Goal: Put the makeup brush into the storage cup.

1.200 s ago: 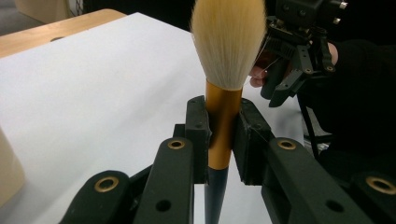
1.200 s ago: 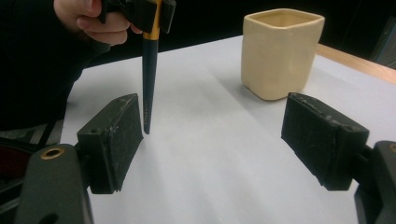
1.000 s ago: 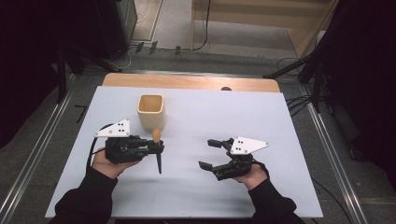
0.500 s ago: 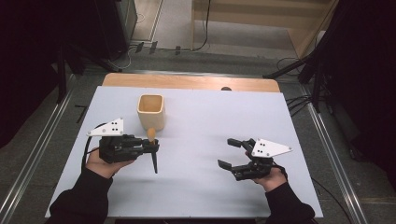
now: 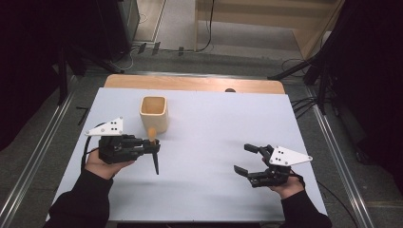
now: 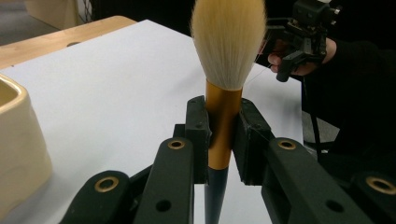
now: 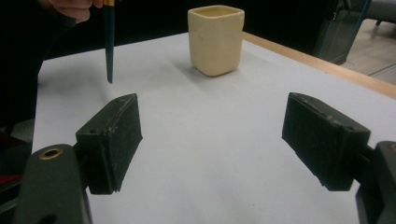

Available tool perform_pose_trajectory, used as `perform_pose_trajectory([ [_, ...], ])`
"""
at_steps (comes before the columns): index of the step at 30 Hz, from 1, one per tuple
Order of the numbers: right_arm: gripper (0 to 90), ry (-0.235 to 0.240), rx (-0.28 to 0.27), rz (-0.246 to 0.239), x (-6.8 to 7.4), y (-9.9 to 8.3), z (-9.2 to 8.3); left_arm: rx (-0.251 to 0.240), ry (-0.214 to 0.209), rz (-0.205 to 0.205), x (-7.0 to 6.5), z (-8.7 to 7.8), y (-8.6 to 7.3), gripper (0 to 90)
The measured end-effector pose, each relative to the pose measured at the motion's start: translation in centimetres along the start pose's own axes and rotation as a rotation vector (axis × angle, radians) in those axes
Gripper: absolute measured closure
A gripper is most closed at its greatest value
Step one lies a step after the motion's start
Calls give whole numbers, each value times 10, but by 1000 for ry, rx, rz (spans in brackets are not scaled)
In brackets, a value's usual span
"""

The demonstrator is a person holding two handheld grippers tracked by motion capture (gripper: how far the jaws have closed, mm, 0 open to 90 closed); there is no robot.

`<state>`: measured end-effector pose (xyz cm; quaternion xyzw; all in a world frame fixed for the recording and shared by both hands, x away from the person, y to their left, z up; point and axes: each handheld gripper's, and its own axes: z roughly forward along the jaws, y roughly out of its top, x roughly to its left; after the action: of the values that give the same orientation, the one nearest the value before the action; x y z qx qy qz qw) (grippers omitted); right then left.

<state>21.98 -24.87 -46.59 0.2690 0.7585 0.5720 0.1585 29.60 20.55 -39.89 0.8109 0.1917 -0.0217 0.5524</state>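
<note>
Clamping a brush [image 6: 223,116] by its gold collar, the left gripper [image 5: 151,147] hovers over the left half of the bench [image 5: 218,118], bristles up, dark handle pointing down, just in front of a cream cup [image 5: 154,114]. Well apart, near the right front corner, the right gripper [image 5: 244,159] gapes wide, holding nothing.

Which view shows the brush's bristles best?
The left gripper view: the brush stands close, its cream bristles sharp above the gold band. The high view shows it small; the right gripper view shows its dark handle tip.
</note>
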Motion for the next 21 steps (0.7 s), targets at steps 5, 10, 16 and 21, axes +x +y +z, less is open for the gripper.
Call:
perform_pose_trajectory([
  [5,205,-16,-26,10,0,-2,-7,2,12,5,3,-2,6,782],
  [10,205,-25,-50,18,1,-5,-13,3,31,4,3,-4,12,782],
  [16,205,-31,-54,25,1,-6,-16,2,45,10,6,-10,20,782],
  [21,205,-21,-63,17,2,-5,-16,-2,58,8,11,-14,29,782],
])
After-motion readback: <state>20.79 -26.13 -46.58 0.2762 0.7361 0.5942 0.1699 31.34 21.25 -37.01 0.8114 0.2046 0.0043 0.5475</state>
